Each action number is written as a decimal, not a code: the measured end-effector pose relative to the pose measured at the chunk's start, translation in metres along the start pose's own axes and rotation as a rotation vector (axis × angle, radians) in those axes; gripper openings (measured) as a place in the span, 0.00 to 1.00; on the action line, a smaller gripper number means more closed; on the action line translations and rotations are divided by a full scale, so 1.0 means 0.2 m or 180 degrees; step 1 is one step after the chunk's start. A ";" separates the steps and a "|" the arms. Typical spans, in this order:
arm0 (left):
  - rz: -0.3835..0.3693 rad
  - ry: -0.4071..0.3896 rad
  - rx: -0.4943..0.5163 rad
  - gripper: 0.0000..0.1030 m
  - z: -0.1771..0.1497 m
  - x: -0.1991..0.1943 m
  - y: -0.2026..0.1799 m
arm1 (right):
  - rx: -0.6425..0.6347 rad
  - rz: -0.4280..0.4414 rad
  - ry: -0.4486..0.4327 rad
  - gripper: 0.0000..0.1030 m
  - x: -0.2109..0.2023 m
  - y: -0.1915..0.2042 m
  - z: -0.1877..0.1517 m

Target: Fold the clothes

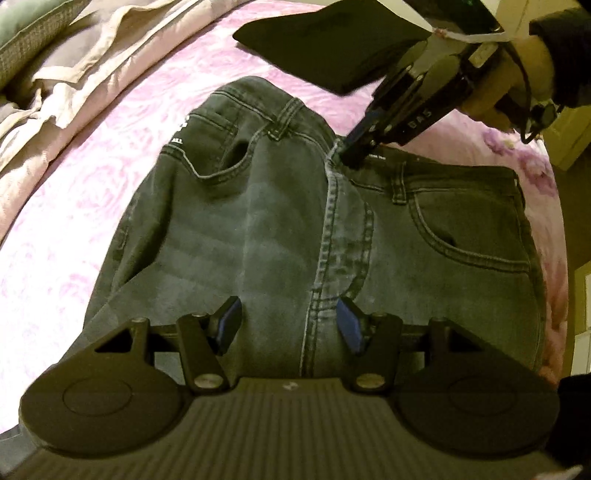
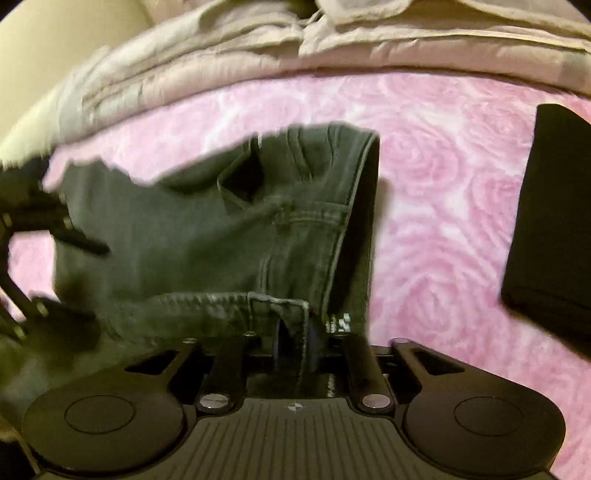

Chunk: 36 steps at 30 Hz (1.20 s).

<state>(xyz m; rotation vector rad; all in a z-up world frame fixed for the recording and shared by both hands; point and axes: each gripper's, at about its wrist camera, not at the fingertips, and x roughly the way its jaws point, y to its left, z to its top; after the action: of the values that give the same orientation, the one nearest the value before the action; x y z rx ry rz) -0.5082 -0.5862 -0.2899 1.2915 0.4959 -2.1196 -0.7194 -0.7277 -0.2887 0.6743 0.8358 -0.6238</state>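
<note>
Lying waistband-away on the bedspread (image 1: 66, 206), jeans (image 1: 280, 229); right hand-held gripper (image 2: 293, 341) pinching waistband, left hand-held gripper (image 1: 288, 325) spread.

- Pink sheet (image 1: 92, 206) with a pale rose pattern, spread over the bed and filling most of both views.
- Beige duvet (image 1: 85, 62), crumpled in folds along the far edge of the sheet; in the right wrist view it runs across the whole top of the frame.
- Green pillow (image 1: 26, 22) with a woven-looking edge, at the top left corner of the left wrist view, lying against the duvet.
- Cream wall (image 2: 74, 44) at the upper left of the right wrist view, behind the duvet.
- Pale furniture (image 1: 576, 136) at the right edge of the left wrist view, beside the bed; too cropped to identify.
</note>
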 end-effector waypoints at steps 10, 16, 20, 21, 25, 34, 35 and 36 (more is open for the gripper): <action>0.0007 0.0006 -0.0023 0.52 -0.04 0.05 -0.01 | -0.0258 0.0412 -0.0111 0.59 0.05 -0.09 -0.04; 0.0033 0.0079 -0.0016 0.52 -0.04 0.06 -0.01 | -0.0014 0.0832 -0.0109 0.06 0.03 -0.19 -0.03; -0.0020 0.0037 -0.0004 0.52 -0.02 0.02 -0.04 | 0.0249 0.0791 0.0071 0.06 -0.18 -0.19 -0.04; -0.0031 0.0020 -0.0003 0.53 -0.01 0.02 -0.05 | 0.0329 0.0736 0.0172 0.05 -0.21 -0.19 -0.06; -0.0073 0.0022 -0.0046 0.55 0.00 0.07 -0.07 | 0.0524 0.0546 0.0441 0.04 -0.12 -0.23 -0.14; 0.0411 0.0095 -0.0235 0.55 -0.34 -0.25 0.06 | 0.0401 -0.0107 0.0074 0.72 -0.25 -0.09 -0.14; 0.0551 0.0143 -0.0244 0.55 -0.42 -0.31 0.10 | 0.0363 -0.0208 0.0001 0.72 -0.28 -0.05 -0.13; 0.0695 0.0193 -0.0252 0.55 -0.51 -0.37 0.13 | 0.0332 -0.0293 -0.0064 0.72 -0.31 -0.01 -0.12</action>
<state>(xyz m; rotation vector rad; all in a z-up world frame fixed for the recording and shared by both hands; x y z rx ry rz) -0.3973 -0.5234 -0.2703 1.3055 0.4381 -1.8683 -0.7644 -0.6968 -0.2499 0.7258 0.8234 -0.7602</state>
